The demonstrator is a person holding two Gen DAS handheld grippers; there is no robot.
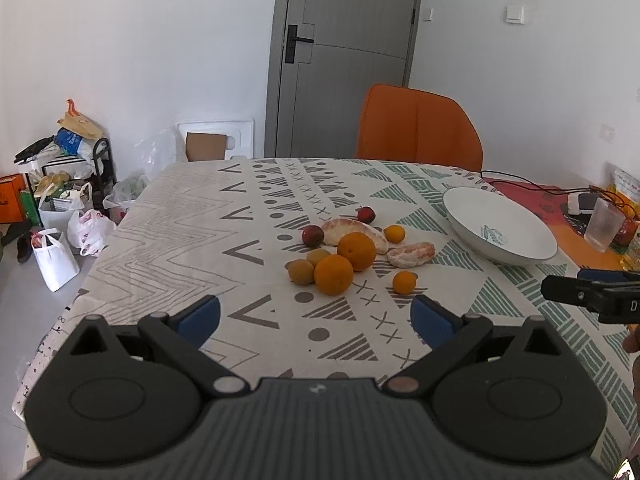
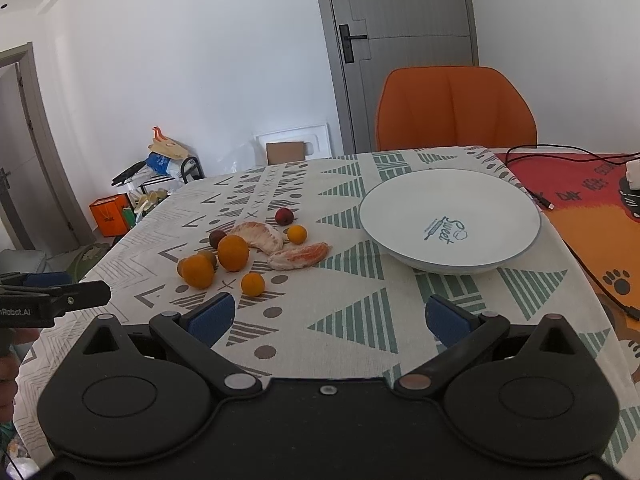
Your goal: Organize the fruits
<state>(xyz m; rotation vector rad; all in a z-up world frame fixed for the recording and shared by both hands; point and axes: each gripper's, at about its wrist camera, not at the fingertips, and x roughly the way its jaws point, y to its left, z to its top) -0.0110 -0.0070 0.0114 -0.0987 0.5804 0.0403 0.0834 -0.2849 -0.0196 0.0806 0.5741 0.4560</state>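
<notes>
Both grippers spread empty; oranges, peeled segments lie clustered beside bowl.

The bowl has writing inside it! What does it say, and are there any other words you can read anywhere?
"Sweet" – printed inside the white bowl; the tiny line beside it is too small to read.
"nRobot.AI" – on the left tongs, start cut off by the picture's edge.
Characters on the red mat – too blurred to read.
Logo on the orange box – too small to read.

Side-by-side wrist views, sharing fruit pile
</notes>
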